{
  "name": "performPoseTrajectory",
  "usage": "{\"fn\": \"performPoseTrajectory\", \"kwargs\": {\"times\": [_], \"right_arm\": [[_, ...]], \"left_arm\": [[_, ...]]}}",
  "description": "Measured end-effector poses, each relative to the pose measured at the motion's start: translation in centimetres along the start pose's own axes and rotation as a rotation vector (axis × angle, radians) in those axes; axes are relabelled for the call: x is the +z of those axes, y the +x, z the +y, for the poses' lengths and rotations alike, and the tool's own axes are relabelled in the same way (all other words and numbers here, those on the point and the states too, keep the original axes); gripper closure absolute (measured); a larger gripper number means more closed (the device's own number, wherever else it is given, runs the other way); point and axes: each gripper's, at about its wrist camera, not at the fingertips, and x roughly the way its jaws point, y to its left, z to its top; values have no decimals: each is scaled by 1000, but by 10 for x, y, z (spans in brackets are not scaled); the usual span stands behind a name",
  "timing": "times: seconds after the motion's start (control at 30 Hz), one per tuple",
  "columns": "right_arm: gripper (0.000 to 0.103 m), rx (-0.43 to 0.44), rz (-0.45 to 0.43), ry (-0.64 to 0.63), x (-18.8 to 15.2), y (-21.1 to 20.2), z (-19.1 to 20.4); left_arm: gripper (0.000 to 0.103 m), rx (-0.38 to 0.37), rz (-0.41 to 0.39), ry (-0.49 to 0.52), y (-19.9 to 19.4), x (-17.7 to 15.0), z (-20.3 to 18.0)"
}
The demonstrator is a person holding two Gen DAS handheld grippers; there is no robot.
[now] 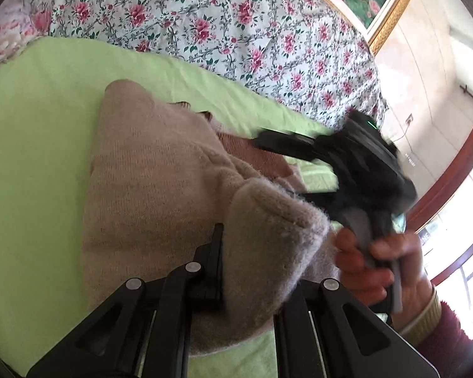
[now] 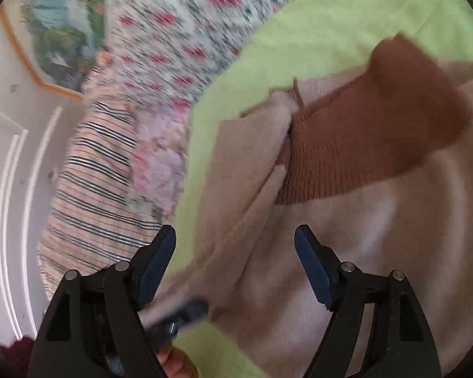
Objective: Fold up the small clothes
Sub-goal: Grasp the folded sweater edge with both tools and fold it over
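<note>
A small beige knit sweater (image 1: 160, 170) with a rust-brown ribbed collar (image 2: 362, 145) lies on a light green sheet (image 1: 31, 157). My left gripper (image 1: 255, 271) is shut on a thick fold of the sweater's beige edge, which bulges between the fingers and hides the right fingertip. My right gripper (image 2: 235, 245) is open and empty, hovering over the sweater's beige body (image 2: 347, 267) just below the collar. In the left wrist view the right gripper (image 1: 287, 146) shows blurred, its fingers over the collar, held by a hand (image 1: 372, 267).
A floral quilt (image 1: 205, 22) lies bunched beyond the green sheet. A striped pillow (image 2: 94, 195) sits at the bed's far side by a white wall. A framed picture (image 1: 378, 0) hangs above. A window with a red-brown frame (image 1: 457, 170) is on the right.
</note>
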Motion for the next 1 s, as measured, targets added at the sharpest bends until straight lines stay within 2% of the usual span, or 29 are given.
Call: {"fn": "performPoseTrajectory", "kwargs": {"times": [0.07,0.1,0.13,0.2,0.27,0.4,0.43,0.5,0.57,0.73,0.87,1.0], "right_arm": [[27,-26,27,-21,9,24,7],[37,-51,32,-45,15,33,13],[59,-86,29,-67,19,38,18],[87,-129,15,-80,27,40,26],[87,-131,-19,-123,30,26,38],[87,-198,-110,-235,30,-32,60],[87,-214,-124,-245,31,-43,60],[87,-301,-148,-271,23,-72,52],[87,-355,-147,-251,18,-87,36],[87,-448,-133,-216,10,-101,-8],[87,-436,-169,-191,7,-111,-21],[82,-478,-158,-170,6,-109,-38]], "left_arm": [[96,4,3,12,0,-1,0],[96,13,5,24,0,-1,-2],[96,26,8,42,0,0,-4],[96,48,16,72,0,-2,-10],[96,47,9,85,-3,0,-15],[96,-29,-6,129,-4,7,-48],[96,-52,-3,150,1,7,-61],[96,-83,15,189,14,3,-84],[96,-104,42,212,32,-3,-102],[96,-97,151,214,87,-25,-120],[95,-113,165,222,95,-30,-127],[87,-111,208,232,103,-32,-120]]}}
